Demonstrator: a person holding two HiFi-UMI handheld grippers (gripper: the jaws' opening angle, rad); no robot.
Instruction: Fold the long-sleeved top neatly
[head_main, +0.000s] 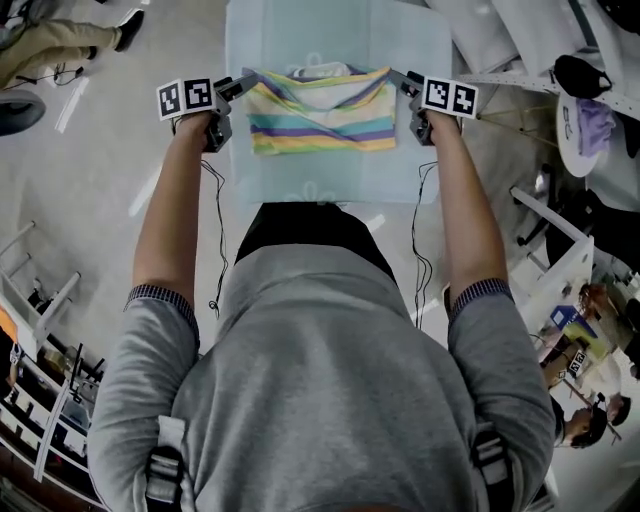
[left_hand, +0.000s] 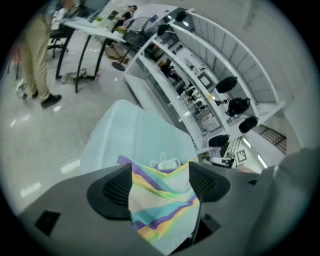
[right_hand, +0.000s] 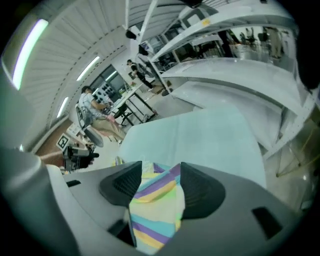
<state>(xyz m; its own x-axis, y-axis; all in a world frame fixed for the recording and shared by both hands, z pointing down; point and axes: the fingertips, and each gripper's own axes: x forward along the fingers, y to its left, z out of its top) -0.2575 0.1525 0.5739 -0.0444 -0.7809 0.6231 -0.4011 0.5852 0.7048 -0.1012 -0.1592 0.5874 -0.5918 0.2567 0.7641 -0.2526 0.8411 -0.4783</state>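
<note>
Spread fingers, left gripper and right gripper — striped top between

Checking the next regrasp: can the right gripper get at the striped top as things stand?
Likely yes: the right gripper sits open at a corner of the striped top, nothing blocking it.
</note>
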